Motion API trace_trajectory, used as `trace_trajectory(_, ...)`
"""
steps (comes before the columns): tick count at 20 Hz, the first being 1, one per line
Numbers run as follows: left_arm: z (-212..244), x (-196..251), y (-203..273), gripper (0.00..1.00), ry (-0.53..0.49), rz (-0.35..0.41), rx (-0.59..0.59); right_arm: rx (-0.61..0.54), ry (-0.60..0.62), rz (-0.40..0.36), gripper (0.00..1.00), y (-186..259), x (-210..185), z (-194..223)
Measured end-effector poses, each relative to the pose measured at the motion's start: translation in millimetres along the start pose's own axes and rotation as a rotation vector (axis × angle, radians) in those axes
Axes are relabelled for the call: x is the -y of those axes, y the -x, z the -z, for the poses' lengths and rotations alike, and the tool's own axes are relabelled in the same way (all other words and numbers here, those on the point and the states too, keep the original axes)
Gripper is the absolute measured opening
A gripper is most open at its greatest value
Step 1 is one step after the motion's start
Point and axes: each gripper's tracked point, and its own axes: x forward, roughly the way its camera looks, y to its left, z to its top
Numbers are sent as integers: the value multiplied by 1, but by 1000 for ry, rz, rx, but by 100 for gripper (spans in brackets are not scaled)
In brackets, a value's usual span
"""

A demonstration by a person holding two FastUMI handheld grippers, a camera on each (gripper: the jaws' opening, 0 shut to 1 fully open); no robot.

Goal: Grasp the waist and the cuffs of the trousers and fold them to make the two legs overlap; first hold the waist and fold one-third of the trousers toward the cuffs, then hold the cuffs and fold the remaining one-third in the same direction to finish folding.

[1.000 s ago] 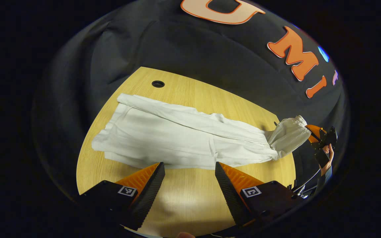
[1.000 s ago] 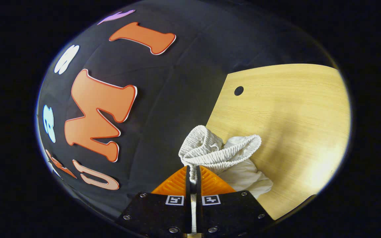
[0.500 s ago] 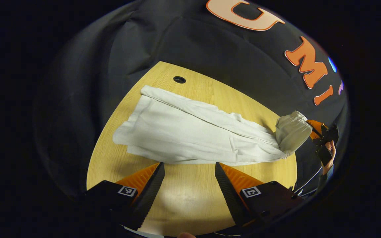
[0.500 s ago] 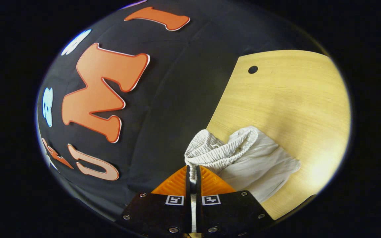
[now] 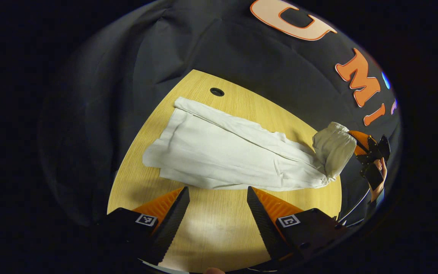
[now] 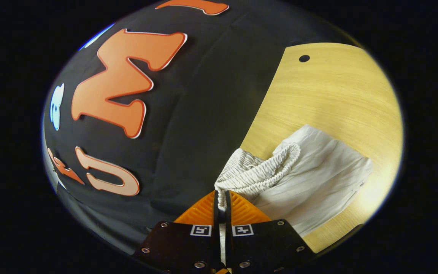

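White trousers (image 5: 226, 152) lie lengthwise on the wooden table (image 5: 219, 228), cuffs at the far left near a round hole. Their elastic waist (image 5: 333, 146) is lifted off the table at the right, pinched by my right gripper (image 5: 357, 146), which a hand holds. In the right gripper view the right gripper (image 6: 221, 196) is shut on the gathered waistband (image 6: 257, 177), with the cloth (image 6: 318, 179) hanging down onto the table. My left gripper (image 5: 218, 194) stands open above the near table edge, just short of the trousers' near side, with nothing between its fingers.
A round cable hole (image 5: 216, 91) sits in the table near the cuffs, also seen as a hole (image 6: 304, 58) in the right gripper view. Black cloth walls surround the table. Bare wood (image 6: 337, 95) lies beyond the waist.
The right gripper has carried the lifted waist further over the table, toward the cuffs, so more cloth shows under it. The left gripper's view has shifted left; it stays open.
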Motion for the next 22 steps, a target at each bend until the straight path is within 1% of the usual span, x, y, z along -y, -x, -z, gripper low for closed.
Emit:
trace_trajectory(4,-1,-12,-1,100,17,-6,-1,-52,18,18,5,-19,0,36)
trace_trajectory(5,-1,-13,0,100,21,-9,1,-64,22,24,11,-21,1,46)
trace_trajectory(6,-1,-15,0,100,29,-10,-1,-84,28,27,6,-27,2,51)
trace_trajectory(8,2,-19,-3,99,51,-9,-9,-124,40,55,6,-37,7,63)
trace_trajectory(9,2,-19,-2,96,63,-8,-13,-147,44,49,8,-39,4,67)
trace_trajectory(10,2,-20,-3,98,75,-6,-16,-168,51,47,10,-41,5,73)
trace_trajectory(11,3,-21,-4,99,91,-4,-20,-185,53,42,17,-41,7,78)
trace_trajectory(12,4,-22,-6,99,108,-2,-25,-201,56,40,21,-40,10,82)
trace_trajectory(13,5,-24,-8,99,129,2,-28,-221,62,29,27,-39,11,87)
trace_trajectory(14,5,-27,-9,100,152,6,-27,-241,63,19,19,-38,11,97)
trace_trajectory(15,5,-29,-14,100,178,12,-25,-264,68,-10,34,-35,6,103)
trace_trajectory(16,5,-30,-16,100,207,17,-30,-277,86,-18,35,-27,3,103)
trace_trajectory(18,4,-29,-23,99,262,35,-27,-271,127,-9,39,-26,5,100)
trace_trajectory(20,1,-29,-23,99,331,60,-18,-260,159,-6,41,-18,7,92)
trace_trajectory(22,-4,-34,-25,99,413,73,-10,-232,182,-15,48,-9,6,79)
